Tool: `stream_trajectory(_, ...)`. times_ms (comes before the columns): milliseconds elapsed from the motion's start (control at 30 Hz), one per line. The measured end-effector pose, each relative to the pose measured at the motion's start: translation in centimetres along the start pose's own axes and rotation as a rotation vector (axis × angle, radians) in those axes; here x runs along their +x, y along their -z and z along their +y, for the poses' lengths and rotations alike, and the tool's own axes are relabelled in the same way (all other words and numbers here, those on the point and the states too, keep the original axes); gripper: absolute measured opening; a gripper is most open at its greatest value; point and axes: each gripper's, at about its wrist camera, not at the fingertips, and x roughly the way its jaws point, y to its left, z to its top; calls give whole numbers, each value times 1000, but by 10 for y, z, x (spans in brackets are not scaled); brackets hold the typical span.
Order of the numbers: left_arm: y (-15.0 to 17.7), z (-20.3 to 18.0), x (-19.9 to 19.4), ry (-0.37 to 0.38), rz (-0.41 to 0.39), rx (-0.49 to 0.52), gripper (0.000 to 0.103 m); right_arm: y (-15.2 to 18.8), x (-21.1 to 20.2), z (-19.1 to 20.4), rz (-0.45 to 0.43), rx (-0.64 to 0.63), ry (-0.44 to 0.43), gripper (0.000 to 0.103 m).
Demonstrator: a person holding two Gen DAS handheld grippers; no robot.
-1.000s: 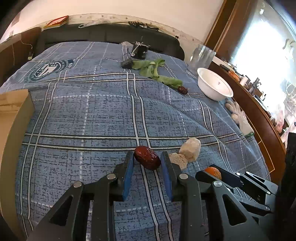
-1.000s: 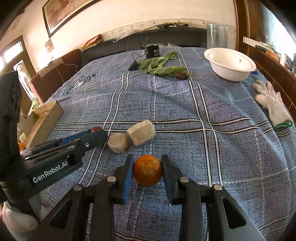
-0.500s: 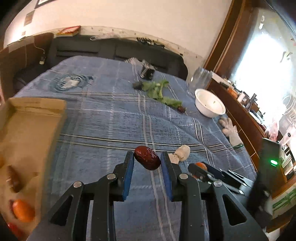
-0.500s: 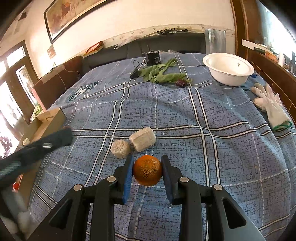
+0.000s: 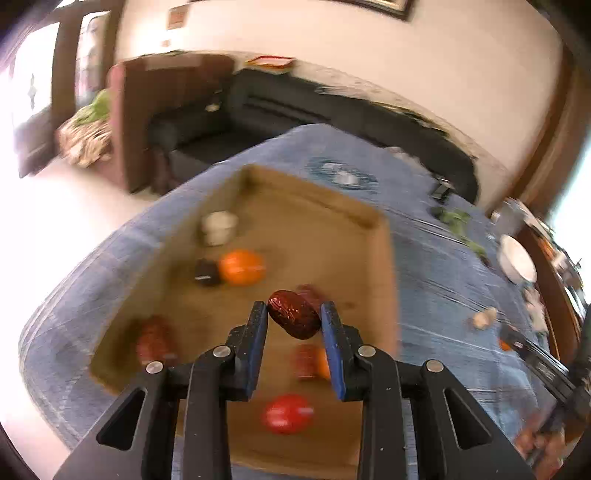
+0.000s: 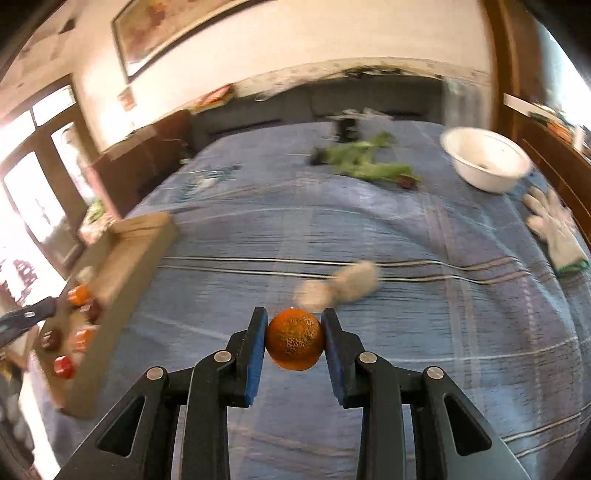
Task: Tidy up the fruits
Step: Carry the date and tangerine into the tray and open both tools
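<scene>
Holding date (image 5: 293, 319) clamped in left gripper (image 5: 294, 314) directly above box (image 5: 384, 258), ready for drop among fruit inside. Gripping orange (image 6: 294, 339) in right gripper (image 6: 294, 334), well right of box, awaiting turn.

Cream wall (image 6: 295, 40) with a framed picture (image 6: 162, 33), a dark sofa (image 6: 332, 99) running under it, and really bright glass doors (image 6: 33, 192) off to the left washing things out.
</scene>
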Motion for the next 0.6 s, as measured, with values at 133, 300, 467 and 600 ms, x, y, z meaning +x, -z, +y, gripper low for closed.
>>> stream_trajectory(133,1,25,4,-26,16,-47,29,-3,0,54,18,-94,-79,33)
stream_trajectory(300,1,27,16,-36,35,-39,29,-7,18,114,59,-195,-144,33)
stream_trajectory(467,-1,38,31,-43,57,-47,29,-11,45,155,96,-268,-154,33)
stream_trajectory(600,0,42,40,-35,67,-63,29,-16,71,171,140,-279,-155,33)
